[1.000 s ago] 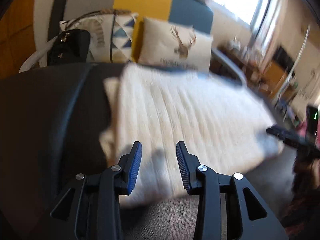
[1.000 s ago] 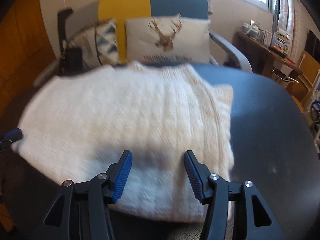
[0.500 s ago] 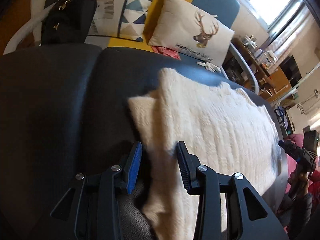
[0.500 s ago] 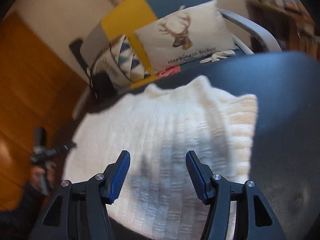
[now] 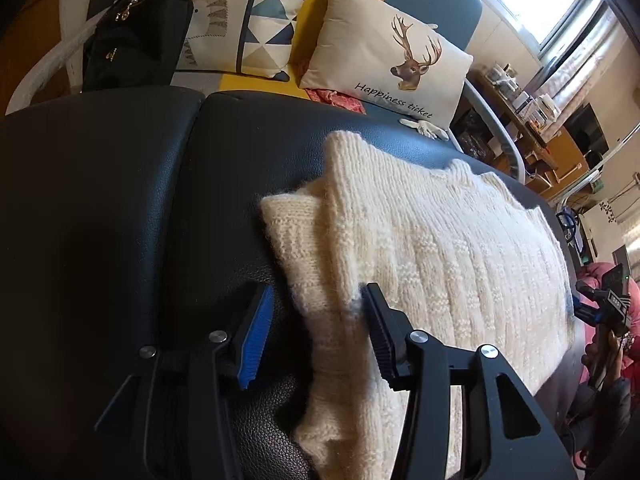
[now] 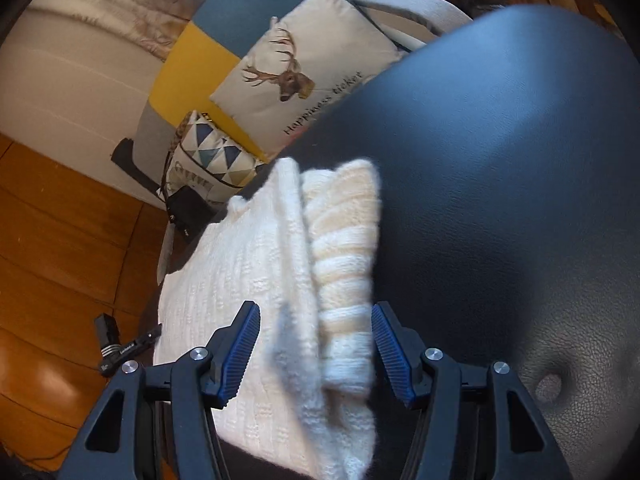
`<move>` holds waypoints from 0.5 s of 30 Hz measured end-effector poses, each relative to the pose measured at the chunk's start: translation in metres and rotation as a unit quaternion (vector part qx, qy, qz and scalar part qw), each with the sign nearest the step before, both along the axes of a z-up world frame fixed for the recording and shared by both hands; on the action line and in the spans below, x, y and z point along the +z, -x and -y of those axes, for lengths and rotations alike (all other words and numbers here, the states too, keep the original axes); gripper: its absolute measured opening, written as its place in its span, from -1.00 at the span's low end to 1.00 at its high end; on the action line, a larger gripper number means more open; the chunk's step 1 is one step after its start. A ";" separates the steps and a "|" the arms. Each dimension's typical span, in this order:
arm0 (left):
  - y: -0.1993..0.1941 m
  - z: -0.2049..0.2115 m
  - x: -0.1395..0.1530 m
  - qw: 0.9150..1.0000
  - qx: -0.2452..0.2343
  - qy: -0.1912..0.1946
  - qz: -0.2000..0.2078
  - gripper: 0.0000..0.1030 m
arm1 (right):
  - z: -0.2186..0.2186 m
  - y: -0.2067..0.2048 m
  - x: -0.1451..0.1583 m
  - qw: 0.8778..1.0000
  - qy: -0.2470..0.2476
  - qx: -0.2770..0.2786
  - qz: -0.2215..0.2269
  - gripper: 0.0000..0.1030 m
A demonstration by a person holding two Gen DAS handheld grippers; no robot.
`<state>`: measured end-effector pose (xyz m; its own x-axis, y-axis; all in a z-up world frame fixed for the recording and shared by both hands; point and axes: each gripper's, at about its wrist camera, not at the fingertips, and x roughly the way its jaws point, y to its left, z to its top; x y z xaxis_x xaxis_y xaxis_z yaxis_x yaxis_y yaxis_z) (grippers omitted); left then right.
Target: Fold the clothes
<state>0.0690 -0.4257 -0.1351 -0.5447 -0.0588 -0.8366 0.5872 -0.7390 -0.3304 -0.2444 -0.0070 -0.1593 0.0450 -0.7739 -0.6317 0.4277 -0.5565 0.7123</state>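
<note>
Both claws now lower, agape astride sweater [image 5: 440, 264] side edges

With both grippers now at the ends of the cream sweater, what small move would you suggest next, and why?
Probably close both at once. The left gripper and right gripper are open, each straddling a folded-in sleeve edge of the sweater lying flat on the black cushion. Neither holds cloth yet, so a pinch seems needed before any lift or fold.
</note>
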 end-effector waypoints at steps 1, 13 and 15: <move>0.000 0.000 0.000 1.000 -0.001 -0.001 -0.001 -0.04 | -0.004 0.002 -0.002 1.000 0.001 -0.005 0.006 0.16; 0.012 -0.002 -0.002 1.000 -0.012 -0.007 -0.014 0.20 | 0.020 0.021 -0.019 0.998 -0.001 0.031 0.059 0.16; 0.017 -0.005 -0.001 1.000 -0.019 0.003 -0.010 0.26 | 0.028 0.023 -0.020 0.997 0.002 0.040 0.060 0.16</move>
